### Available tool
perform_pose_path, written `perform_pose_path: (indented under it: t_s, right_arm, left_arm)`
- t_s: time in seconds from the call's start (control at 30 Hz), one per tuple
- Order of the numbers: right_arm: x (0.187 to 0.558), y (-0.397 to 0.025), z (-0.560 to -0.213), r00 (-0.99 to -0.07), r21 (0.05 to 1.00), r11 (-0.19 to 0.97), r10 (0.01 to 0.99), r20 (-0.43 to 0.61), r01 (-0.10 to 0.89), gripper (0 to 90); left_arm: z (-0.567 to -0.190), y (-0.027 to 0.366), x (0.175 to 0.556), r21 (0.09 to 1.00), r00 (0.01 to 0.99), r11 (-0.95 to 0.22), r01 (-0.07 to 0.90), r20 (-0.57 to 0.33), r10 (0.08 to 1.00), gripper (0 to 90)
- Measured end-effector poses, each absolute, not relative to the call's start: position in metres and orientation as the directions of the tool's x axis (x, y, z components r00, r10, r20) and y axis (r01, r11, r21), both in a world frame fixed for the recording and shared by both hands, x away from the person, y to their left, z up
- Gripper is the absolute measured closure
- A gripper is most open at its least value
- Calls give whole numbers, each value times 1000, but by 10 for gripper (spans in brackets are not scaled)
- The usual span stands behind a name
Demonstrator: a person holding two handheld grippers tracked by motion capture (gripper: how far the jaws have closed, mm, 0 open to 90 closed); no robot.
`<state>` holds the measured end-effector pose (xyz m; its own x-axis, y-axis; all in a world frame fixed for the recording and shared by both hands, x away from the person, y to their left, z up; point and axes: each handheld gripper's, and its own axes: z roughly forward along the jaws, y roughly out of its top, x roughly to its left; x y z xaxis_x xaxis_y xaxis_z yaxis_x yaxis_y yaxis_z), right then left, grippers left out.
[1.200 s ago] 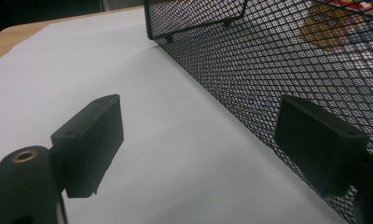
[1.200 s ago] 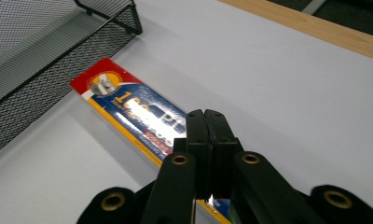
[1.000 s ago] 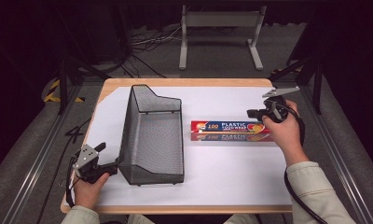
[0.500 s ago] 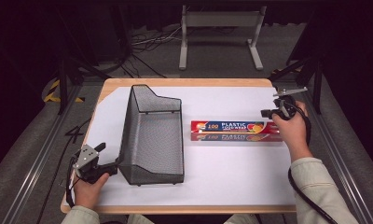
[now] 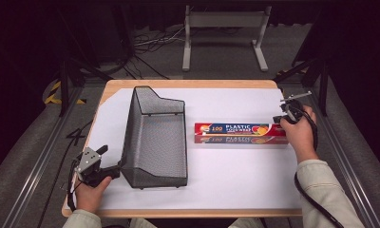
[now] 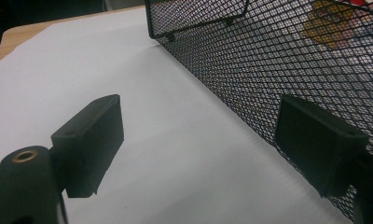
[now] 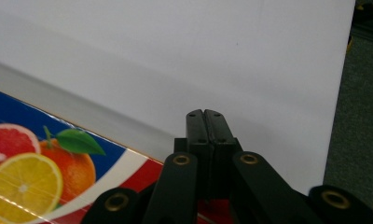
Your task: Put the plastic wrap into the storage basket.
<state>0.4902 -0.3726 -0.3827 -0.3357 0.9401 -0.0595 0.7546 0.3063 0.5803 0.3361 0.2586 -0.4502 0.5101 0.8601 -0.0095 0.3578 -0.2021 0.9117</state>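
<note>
Our right gripper (image 7: 205, 116) jaws pressed flat together, nothing between; tips above white sheet (image 7: 175, 56), just past right end of plastic wrap box (image 7: 44, 158). Box lies lengthwise below and left of jaws, fruit print facing up. Our left gripper (image 6: 198, 140) jaws spread wide, holding nothing; right pad against mesh basket (image 6: 268, 60) wall, left pad over bare sheet. In high view, basket (image 5: 155, 137) stands between our two grippers, box (image 5: 240, 133) just beside basket's right wall.
</note>
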Motion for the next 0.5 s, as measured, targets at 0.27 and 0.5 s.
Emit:
perform_pose_path:
  t_s: [0.27, 0.5]
  right_arm:
    - [489, -373, -384, -342, 565, 319, 937, -69, 761, 900]
    - [484, -373, -381, -363, 494, 337, 931, -47, 801, 900]
  left_arm:
    - [-450, 259, 335, 913, 507, -198, 357, -11, 862, 167]
    - [-449, 259, 335, 915, 506, -195, 354, -11, 862, 167]
